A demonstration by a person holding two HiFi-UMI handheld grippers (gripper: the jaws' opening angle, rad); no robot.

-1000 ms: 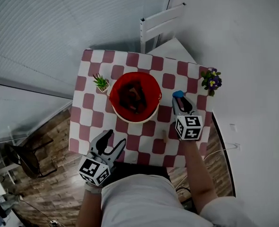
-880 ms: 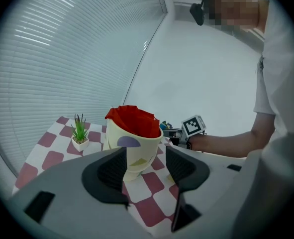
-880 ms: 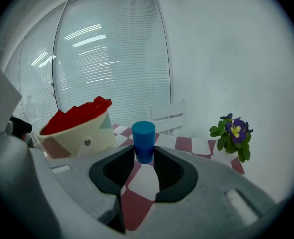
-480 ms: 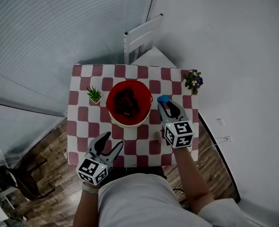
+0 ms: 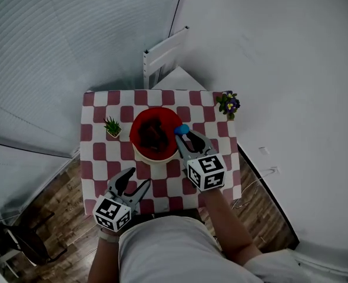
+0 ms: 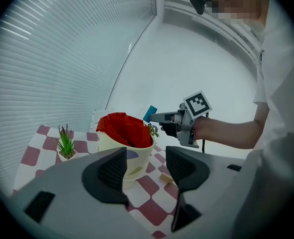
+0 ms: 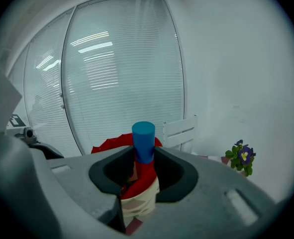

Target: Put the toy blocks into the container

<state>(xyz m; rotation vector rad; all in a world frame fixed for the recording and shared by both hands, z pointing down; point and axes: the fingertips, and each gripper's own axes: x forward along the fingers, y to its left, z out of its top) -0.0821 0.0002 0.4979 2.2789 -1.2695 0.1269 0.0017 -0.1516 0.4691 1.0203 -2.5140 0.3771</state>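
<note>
Checkered table [image 5: 94, 158] bearing the container [image 5: 141, 122]; blinds [image 5: 62, 58] beside, white chair [image 5: 162, 49] behind.

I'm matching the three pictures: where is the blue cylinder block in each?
Head view: blue cylinder block at centre, by the red-lined container's right rim.
Left gripper view: block upper centre, right of the container.
Right gripper view: block centre, upright between the jaws.
Shared landmark: the red-lined container.

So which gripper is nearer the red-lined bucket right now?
Right. The right gripper, shut on a blue cylinder block, is at the bucket's right rim. The left gripper is open, back near the table's front edge, apart from the bucket.
</note>
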